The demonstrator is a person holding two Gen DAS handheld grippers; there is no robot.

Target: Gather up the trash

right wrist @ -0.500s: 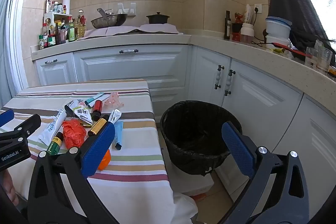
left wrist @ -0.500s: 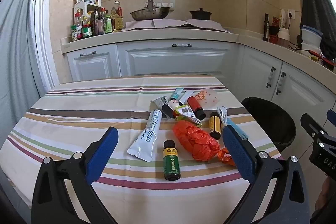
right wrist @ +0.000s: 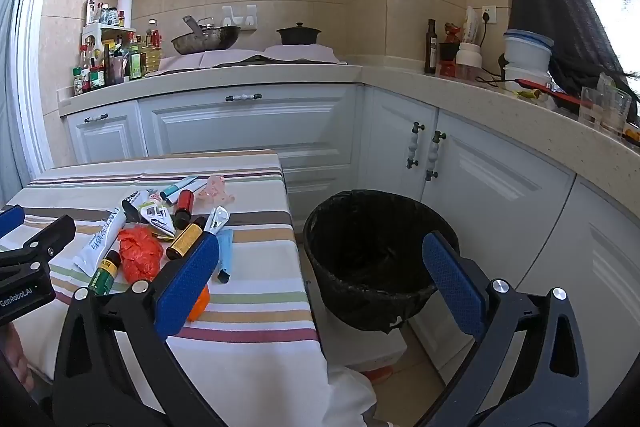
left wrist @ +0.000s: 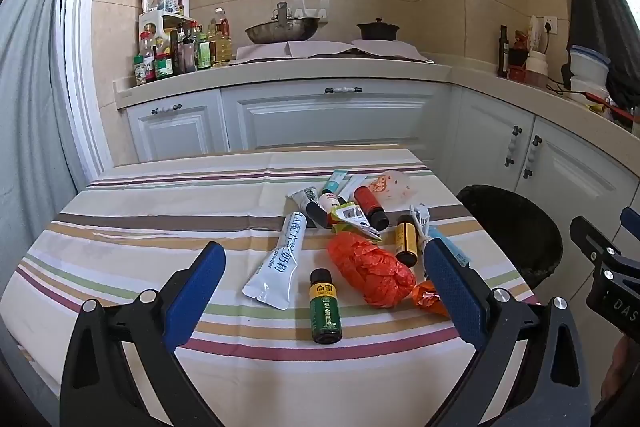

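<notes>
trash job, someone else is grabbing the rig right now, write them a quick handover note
Left gripper: open, empty, above the near table edge.
Right gripper: open, empty, between table and bin.
Trash all lies on the striped tablecloth: green bottle, orange bag, white pouch, yellow bottle, red bottle, tubes and wrappers behind.
Black-lined bin stands on the floor right of the table; no trash seen inside.
Done: nothing visibly. Left: every piece.
</notes>
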